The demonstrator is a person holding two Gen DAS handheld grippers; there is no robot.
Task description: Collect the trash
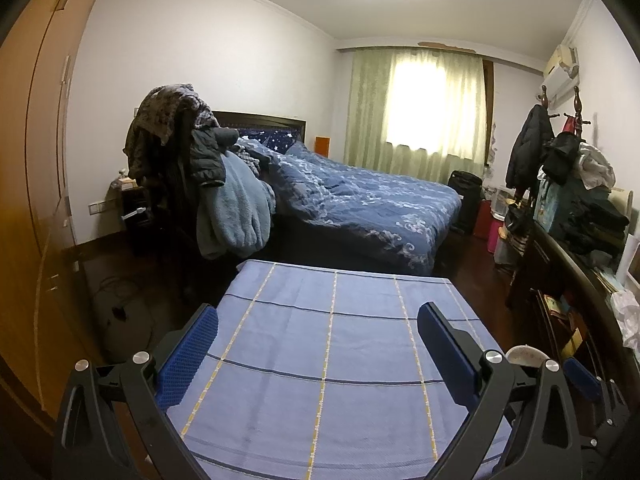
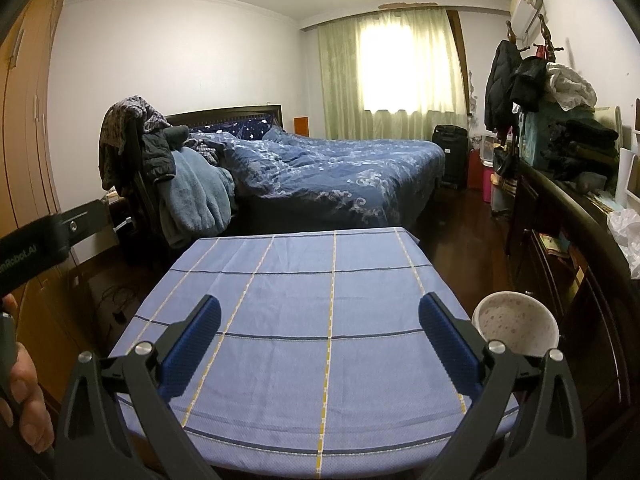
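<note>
blue checked cloth (image 2: 304, 320) covers the worktop (image 1: 332, 360) pretty much edge to edge, pale blue with yellow and dark lines crossing it. both grippers hang over the near end of it, side by side. left gripper (image 1: 318, 328) has its jaws spread wide with nothing between them, just cloth showing in the gap. right gripper (image 2: 320, 322) is the same deal, jaws wide apart and holding nothing. you can see the blue textured pads (image 2: 196, 340) on the inner faces.

a white speckled bin (image 2: 516, 326) sits just off the right edge of the worktop, lower than the top, mouth facing up. from the right wrist view you look straight into it and i can't make out anything inside. in the left view only its rim (image 1: 526, 354) peeks out behind the right-hand finger.

as for trash, the only candidate i can spot is a crumpled white plastic bag (image 2: 626, 236) on the dark sideboard (image 2: 568, 216) along the right wall, well apart from both grippers. none shows on the cloth itself.

behind the worktop there's a bed (image 1: 360, 200) with a blue patterned duvet, a chair piled with clothes (image 1: 188, 160) to its left, green curtains (image 1: 416, 104) over a bright window, and a wooden wardrobe (image 1: 36, 160) down the left wall.
</note>
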